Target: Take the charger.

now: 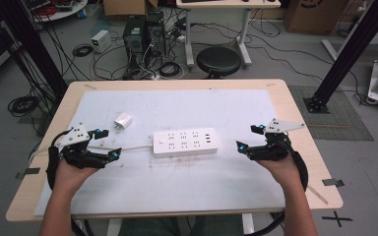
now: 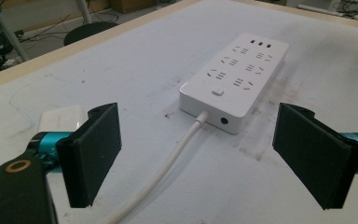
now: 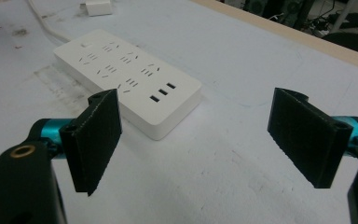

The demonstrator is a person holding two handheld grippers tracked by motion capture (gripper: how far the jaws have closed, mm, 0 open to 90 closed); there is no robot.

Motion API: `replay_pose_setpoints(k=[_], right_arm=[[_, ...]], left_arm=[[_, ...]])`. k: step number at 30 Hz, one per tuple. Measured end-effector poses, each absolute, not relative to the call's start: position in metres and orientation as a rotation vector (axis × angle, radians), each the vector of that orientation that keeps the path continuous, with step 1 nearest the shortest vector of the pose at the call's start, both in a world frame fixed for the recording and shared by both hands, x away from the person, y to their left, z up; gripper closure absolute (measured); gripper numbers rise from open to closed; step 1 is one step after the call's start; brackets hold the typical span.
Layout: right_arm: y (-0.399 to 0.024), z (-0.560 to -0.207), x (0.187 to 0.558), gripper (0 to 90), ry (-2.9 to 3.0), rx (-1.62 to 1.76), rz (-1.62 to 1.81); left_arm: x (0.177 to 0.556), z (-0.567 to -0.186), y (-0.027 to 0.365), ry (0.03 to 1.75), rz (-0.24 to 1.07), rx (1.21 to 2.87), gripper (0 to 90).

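Observation:
A white power strip (image 1: 186, 141) with several sockets and USB ports lies flat in the middle of the white mat (image 1: 177, 187). Its white cord (image 1: 133, 148) runs left toward my left gripper (image 1: 107, 143). That gripper rests to the strip's left, open, with nothing between its pads (image 2: 95, 151). In the left gripper view the strip (image 2: 235, 79) and cord (image 2: 168, 165) lie straight ahead. A small white charger (image 1: 123, 120) sits above the left gripper, also the charger (image 2: 61, 119). My right gripper (image 1: 250, 137) stands open to the strip's right, empty; the strip (image 3: 126, 77) lies ahead of it.
The mat covers most of a light wooden table (image 1: 300, 128). Beyond the far edge stand a black stool (image 1: 218, 61), computer towers (image 1: 142, 34) and tangled cables on the floor. Black frame posts (image 1: 347, 54) rise on both sides.

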State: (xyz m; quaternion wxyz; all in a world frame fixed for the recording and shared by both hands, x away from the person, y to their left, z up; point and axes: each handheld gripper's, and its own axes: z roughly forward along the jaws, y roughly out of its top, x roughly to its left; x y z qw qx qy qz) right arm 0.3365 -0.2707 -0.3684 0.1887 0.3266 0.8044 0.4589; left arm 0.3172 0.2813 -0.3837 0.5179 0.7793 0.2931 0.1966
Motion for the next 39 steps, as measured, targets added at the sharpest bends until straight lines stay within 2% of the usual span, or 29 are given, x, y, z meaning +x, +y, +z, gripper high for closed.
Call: replay_pose_setpoints(k=[11, 24, 30, 39], right_arm=[[-0.274, -0.366, 0.335, 17.9, 2.273, 0.915, 1.289], [-0.273, -0.369, 0.336, 17.9, 2.267, 0.917, 1.282], [-0.271, -0.372, 0.338, 17.9, 2.277, 0.932, 1.267], [-0.271, -0.373, 0.338, 17.9, 2.28, 0.941, 1.252]], left_arm=[[0.322, -0.379, 0.281, 0.732, 0.498, 1.876, 15.4], [0.383, -0.365, 0.264, 0.817, 0.578, 1.946, 15.4], [0.42, -0.391, 0.271, 0.975, 0.555, 1.912, 15.4], [0.451, -0.42, 0.274, 1.07, 0.515, 1.96, 16.0]])
